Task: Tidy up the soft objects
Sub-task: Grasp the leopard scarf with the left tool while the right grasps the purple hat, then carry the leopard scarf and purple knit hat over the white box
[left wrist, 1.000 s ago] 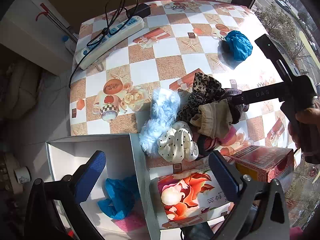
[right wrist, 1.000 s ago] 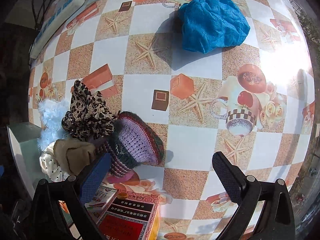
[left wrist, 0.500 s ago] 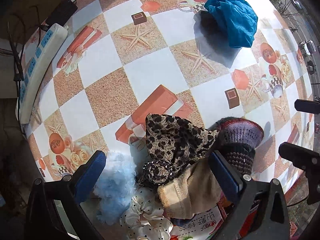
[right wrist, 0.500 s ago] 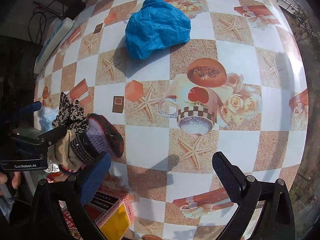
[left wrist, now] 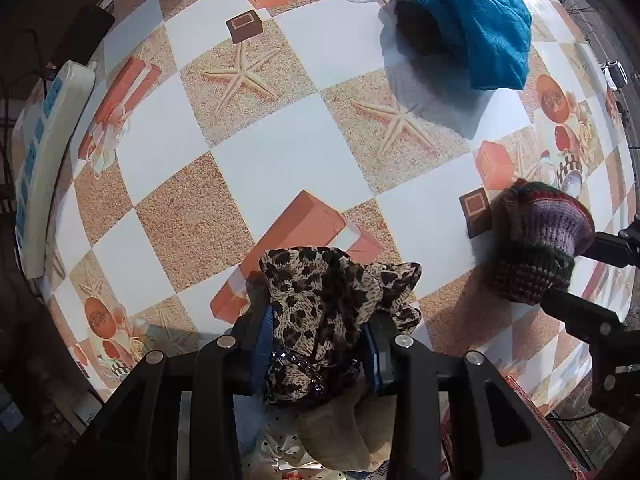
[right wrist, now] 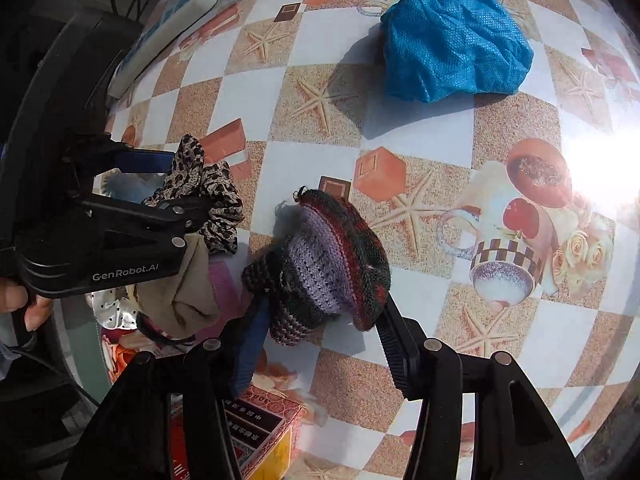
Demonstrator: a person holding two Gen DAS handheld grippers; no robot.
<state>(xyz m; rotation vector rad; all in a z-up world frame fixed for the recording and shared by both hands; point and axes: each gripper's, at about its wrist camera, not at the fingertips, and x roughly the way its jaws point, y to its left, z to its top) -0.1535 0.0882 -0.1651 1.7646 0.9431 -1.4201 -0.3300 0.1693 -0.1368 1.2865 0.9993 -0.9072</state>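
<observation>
Two claws, both mine, are each closed on a soft thing on a table [left wrist: 320, 148] with a checked, printed covering. My left gripper [left wrist: 318, 342] pinches a leopard-print scrunchie [left wrist: 332, 300], which bunches up between the blue pads and pokes out ahead of the fingertips. My right gripper [right wrist: 320, 320] clamps a knitted striped hat [right wrist: 324, 264], purple and dark red, whose long axis runs diagonally, crown pointing away from me and cuff toward the claw. The hat lies to the right of the scrunchie, and the two claws are close side by side, so I judge each must lift straight up before turning, or they will knock together. Beneath the left claw sit more soft things in a heap: a beige fabric piece [left wrist: 340, 428] touching the scrunchie and a white dotted scrunchie [left wrist: 276, 448] under it. A crumpled blue cloth [right wrist: 452, 36] lies well apart at the far side, nearer my right claw. A white power strip [left wrist: 40, 160] runs along the left edge. A red printed carton [right wrist: 260, 428] stands just beside the right claw, near enough to snag the hat.
</observation>
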